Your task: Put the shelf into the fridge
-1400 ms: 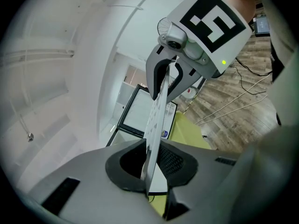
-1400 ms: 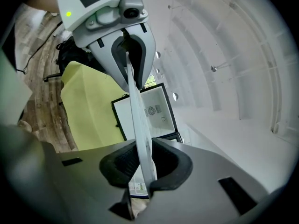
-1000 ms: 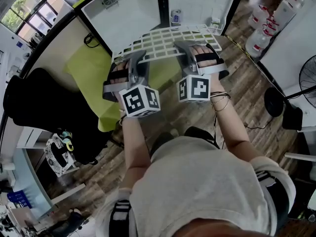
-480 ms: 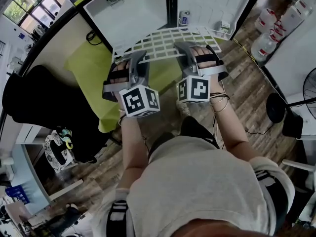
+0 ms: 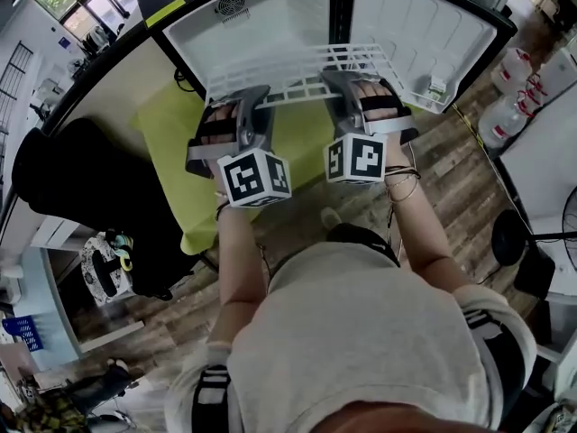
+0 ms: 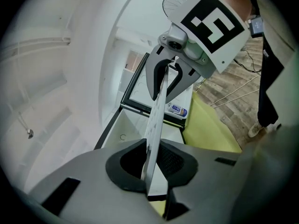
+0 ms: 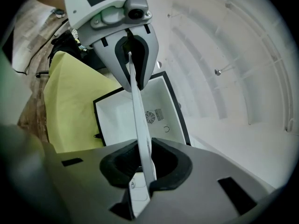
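Note:
A white wire grid shelf (image 5: 311, 69) is held level in front of the open white fridge (image 5: 261, 25), its far edge over the fridge's opening. My left gripper (image 5: 255, 100) is shut on the shelf's near left edge, and my right gripper (image 5: 340, 87) is shut on its near right edge. In the left gripper view the shelf (image 6: 158, 111) runs edge-on from my left gripper's pads (image 6: 150, 169) to the right gripper (image 6: 164, 80) at its other end. The right gripper view shows the shelf (image 7: 138, 113) clamped in the right gripper (image 7: 144, 167), with the left gripper (image 7: 131, 59) beyond and the fridge interior (image 7: 119, 118) behind.
The fridge door (image 5: 424, 34) stands open to the right with small items in its rack. A yellow-green cloth (image 5: 176, 142) lies below the fridge, a black seat (image 5: 81, 197) to the left. Water bottles (image 5: 509, 106) and a fan base (image 5: 512, 242) stand on the wooden floor at right.
Both grippers have carried the shelf forward toward the fridge. The fridge opening now sits closer, just beyond the shelf's far edge. Both grips are unchanged.

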Action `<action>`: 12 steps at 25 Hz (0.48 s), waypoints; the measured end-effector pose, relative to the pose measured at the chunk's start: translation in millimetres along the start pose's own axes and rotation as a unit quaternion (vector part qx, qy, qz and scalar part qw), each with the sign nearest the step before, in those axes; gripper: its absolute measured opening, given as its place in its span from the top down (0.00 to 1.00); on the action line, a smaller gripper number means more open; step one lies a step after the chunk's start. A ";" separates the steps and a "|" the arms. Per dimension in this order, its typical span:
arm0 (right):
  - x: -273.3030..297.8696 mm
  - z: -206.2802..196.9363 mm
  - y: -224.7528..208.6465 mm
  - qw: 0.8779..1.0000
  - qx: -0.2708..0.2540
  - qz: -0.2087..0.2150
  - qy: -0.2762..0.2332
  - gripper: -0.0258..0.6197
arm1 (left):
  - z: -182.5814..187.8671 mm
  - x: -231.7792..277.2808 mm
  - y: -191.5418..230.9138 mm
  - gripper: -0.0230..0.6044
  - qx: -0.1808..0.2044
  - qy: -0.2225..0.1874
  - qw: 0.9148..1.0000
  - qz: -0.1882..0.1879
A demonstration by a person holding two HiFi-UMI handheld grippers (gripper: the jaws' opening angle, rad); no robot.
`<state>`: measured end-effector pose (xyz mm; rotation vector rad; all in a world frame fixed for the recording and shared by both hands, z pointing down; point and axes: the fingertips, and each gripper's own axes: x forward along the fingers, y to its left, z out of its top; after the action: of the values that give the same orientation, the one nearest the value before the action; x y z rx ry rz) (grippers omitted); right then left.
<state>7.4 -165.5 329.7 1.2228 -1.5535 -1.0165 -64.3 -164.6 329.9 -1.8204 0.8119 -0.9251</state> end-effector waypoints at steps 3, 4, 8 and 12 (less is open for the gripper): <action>21.8 -2.2 -11.4 1.000 0.000 -0.002 -0.017 0.86 | -5.0 17.2 13.8 0.86 0.002 0.014 1.000 0.009; 28.5 -2.5 -13.3 1.000 -0.001 -0.002 -0.023 0.86 | -7.4 22.2 16.9 0.86 0.003 0.018 1.000 0.012; 52.0 -1.7 -15.5 0.999 -0.002 -0.001 -0.043 0.86 | -19.0 38.0 24.2 0.86 0.004 0.037 0.999 0.019; 72.4 1.3 -24.9 0.998 -0.005 -0.001 -0.064 0.86 | -27.3 51.0 37.7 0.86 -0.003 0.057 0.998 0.030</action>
<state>3.8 -240.8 316.6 1.1729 -1.6428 -1.1210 -67.4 -232.2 316.6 -1.7500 0.9362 -0.9961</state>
